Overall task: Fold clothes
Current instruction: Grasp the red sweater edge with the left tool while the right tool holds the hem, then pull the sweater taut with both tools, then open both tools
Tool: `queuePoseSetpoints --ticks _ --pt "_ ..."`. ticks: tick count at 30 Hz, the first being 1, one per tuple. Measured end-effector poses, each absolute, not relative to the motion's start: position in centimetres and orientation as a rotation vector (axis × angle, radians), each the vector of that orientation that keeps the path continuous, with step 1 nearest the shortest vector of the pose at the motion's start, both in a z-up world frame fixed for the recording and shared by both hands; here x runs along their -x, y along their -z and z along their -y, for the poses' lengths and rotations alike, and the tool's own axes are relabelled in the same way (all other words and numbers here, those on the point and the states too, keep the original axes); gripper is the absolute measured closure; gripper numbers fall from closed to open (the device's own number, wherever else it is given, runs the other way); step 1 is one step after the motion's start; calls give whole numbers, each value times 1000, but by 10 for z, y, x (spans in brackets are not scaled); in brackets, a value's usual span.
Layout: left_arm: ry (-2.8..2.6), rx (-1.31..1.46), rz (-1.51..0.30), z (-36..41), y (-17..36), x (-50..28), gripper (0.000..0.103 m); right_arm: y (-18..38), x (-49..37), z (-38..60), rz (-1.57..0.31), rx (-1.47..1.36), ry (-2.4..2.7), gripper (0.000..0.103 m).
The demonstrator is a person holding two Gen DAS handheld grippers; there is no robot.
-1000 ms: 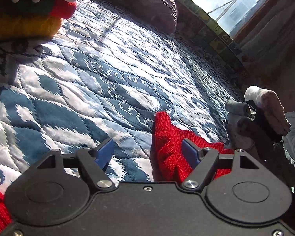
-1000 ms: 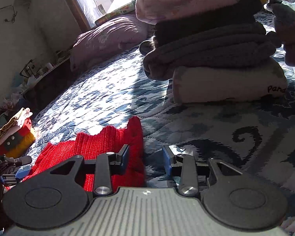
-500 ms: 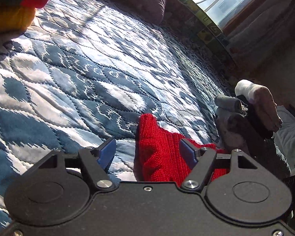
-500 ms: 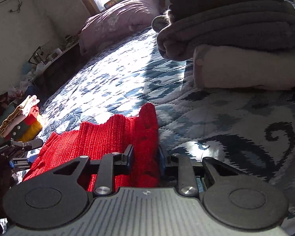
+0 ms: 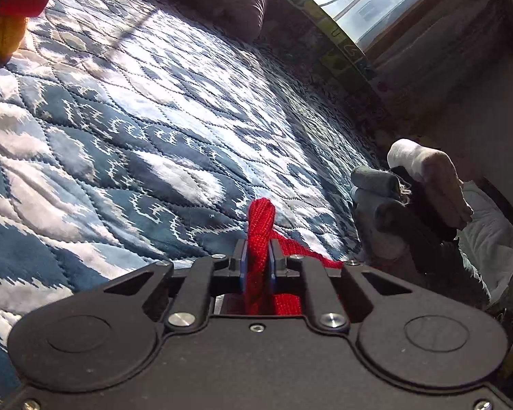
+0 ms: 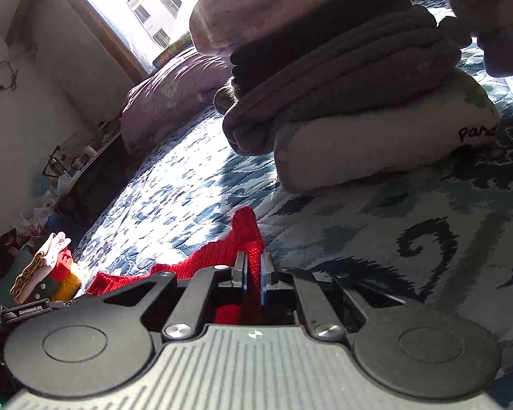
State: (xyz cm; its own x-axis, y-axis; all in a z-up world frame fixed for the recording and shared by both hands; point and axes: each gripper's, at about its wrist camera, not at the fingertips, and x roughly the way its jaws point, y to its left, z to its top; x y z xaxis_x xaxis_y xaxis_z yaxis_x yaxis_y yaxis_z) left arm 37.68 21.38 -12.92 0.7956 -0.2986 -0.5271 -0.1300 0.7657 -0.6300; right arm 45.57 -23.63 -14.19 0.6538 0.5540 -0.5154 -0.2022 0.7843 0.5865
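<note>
A red knitted garment (image 6: pixel 219 256) lies on the blue and white quilted bedspread (image 5: pixel 154 130). My left gripper (image 5: pixel 259 256) is shut on one corner of the red knit (image 5: pixel 260 225), which pokes up between its blue pads. In the right wrist view my right gripper (image 6: pixel 253 266) is shut on another corner, and the knit stretches away to the left toward the other gripper's body (image 6: pixel 20 311). Both corners look raised a little off the bedspread (image 6: pixel 376 239).
A tall stack of folded clothes (image 6: pixel 352 78) sits just beyond the right gripper, with a purple pillow (image 6: pixel 167 99) behind it. A second pile of folded clothes (image 5: pixel 420 201) rests at the bed edge right of the left gripper. A colourful folded garment (image 5: pixel 7 10) lies far left.
Both grippers have gone from open to shut on corners of the red knit, the right one first, the left one just now. The pinched corners have lifted slightly.
</note>
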Motion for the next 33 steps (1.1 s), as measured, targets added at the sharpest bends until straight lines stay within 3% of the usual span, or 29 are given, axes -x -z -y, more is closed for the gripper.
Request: queuePoseSetpoints --ticks 1,2,4,6,8,14,15,16,17,19,22,29,31,33 --pt "50 707 -691 -216 133 -379 77 149 -460 236 -791 -509 -428 90" --pt "56 740 -686 -220 134 -377 72 153 -461 236 -808 -512 -430 89" --pt "68 776 -665 -225 130 -372 49 151 -461 236 -804 -519 -436 80" --pt "80 772 -649 -225 122 -366 43 142 -461 234 -781 -500 -449 63" --pt "112 788 -684 -221 123 -366 43 135 -462 231 -769 -490 -464 57" --pt "192 707 -809 -197 125 -366 41 148 -468 219 -814 -477 -465 61" --pt "203 673 -808 -194 124 -364 41 150 -467 217 -807 -482 -458 70" --pt "206 628 -796 -190 123 -361 43 151 -467 216 -801 -482 -477 88" --pt "204 571 -785 -186 123 -359 45 151 -466 214 -795 -483 -497 93" --pt "179 436 -769 -176 125 -361 93 150 -463 212 -774 -466 -492 94" --pt "197 429 -654 -176 115 -355 93 143 -458 222 -724 -506 -471 95" --pt "113 416 -745 -181 126 -364 82 156 -465 226 -780 -490 -372 91" --pt "83 400 -721 -182 122 -361 69 147 -463 223 -751 -457 -360 77" --pt "63 401 -703 -184 120 -358 69 138 -459 221 -710 -415 -343 70"
